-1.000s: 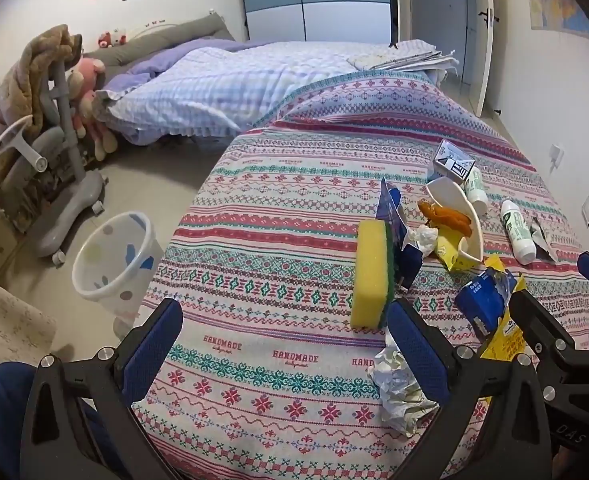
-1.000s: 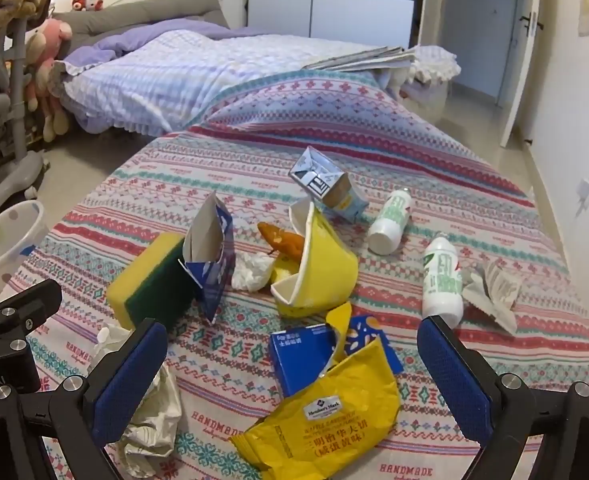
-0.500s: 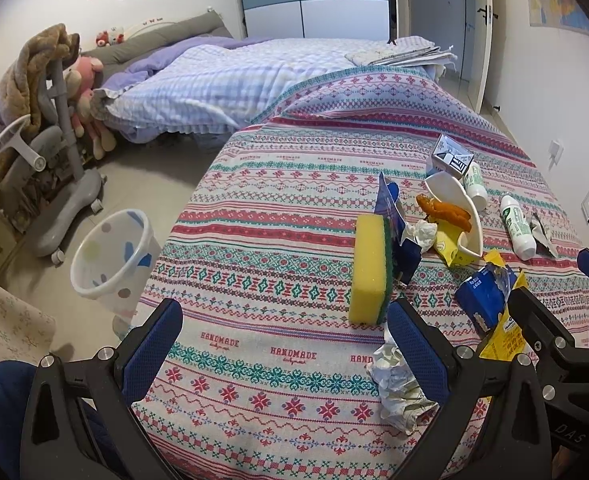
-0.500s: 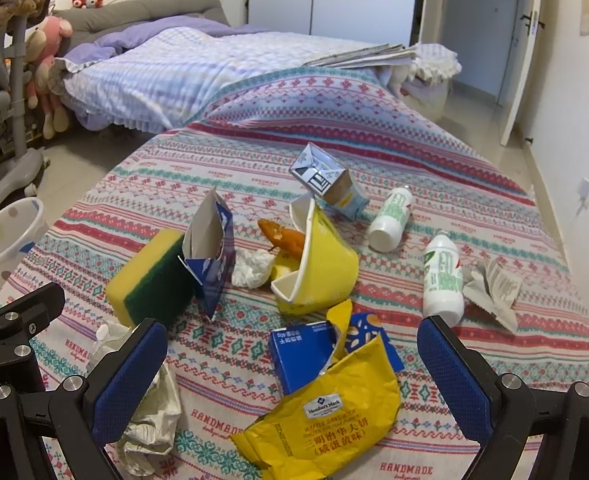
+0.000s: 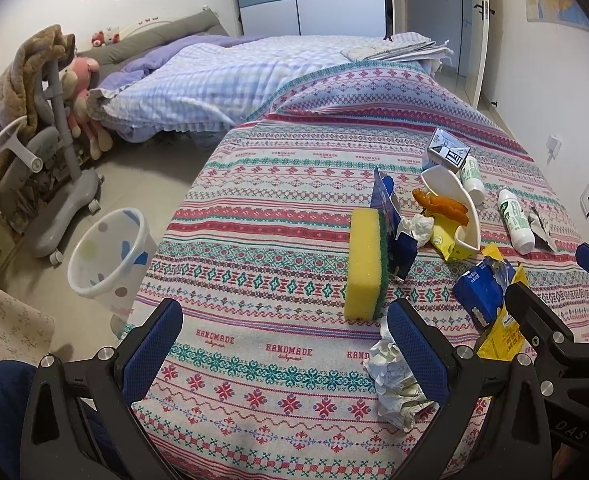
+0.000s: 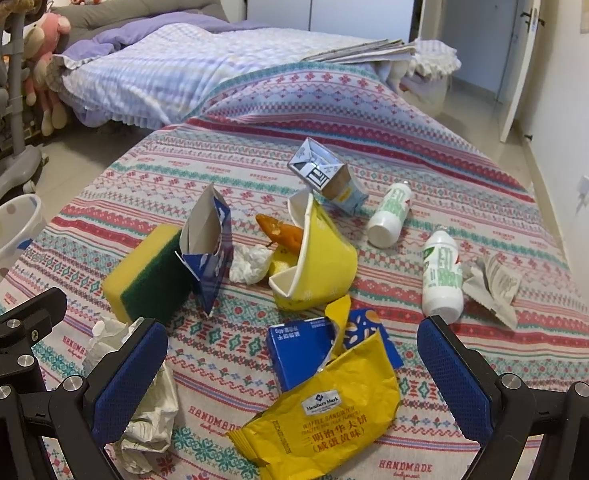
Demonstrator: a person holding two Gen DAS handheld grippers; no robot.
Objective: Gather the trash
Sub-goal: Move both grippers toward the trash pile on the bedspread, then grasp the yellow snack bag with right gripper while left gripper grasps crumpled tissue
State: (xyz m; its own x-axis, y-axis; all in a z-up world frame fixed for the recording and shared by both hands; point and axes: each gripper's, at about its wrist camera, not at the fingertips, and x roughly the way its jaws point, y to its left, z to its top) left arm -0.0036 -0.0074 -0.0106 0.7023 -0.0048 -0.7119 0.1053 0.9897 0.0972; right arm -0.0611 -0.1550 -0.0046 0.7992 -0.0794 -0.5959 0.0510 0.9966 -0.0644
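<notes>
Litter lies on a patterned tablecloth (image 5: 262, 240): a yellow snack wrapper (image 6: 326, 420), a blue box (image 6: 298, 350), crumpled paper (image 6: 150, 400) (image 5: 394, 380), a yellow-green sponge (image 5: 364, 262) (image 6: 142, 276), a torn blue carton (image 6: 210, 248), a tipped yellow bowl (image 6: 318, 256) and two white bottles (image 6: 440, 276) (image 6: 390, 212). My left gripper (image 5: 282, 344) is open over bare cloth, its right finger beside the crumpled paper. My right gripper (image 6: 294, 364) is open, straddling the wrapper and blue box. A spotted white bin (image 5: 108, 256) stands on the floor at the left.
A grey-and-white carton (image 6: 326, 176) lies behind the bowl, and a torn paper scrap (image 6: 494, 284) sits right of the bottles. A grey chair (image 5: 50, 184) with soft toys stands left of the bin. A bed (image 5: 234, 76) fills the background.
Both grippers drifted slightly back and upward, so the litter sits a little lower in view. Both stayed open and nothing on the table moved.
</notes>
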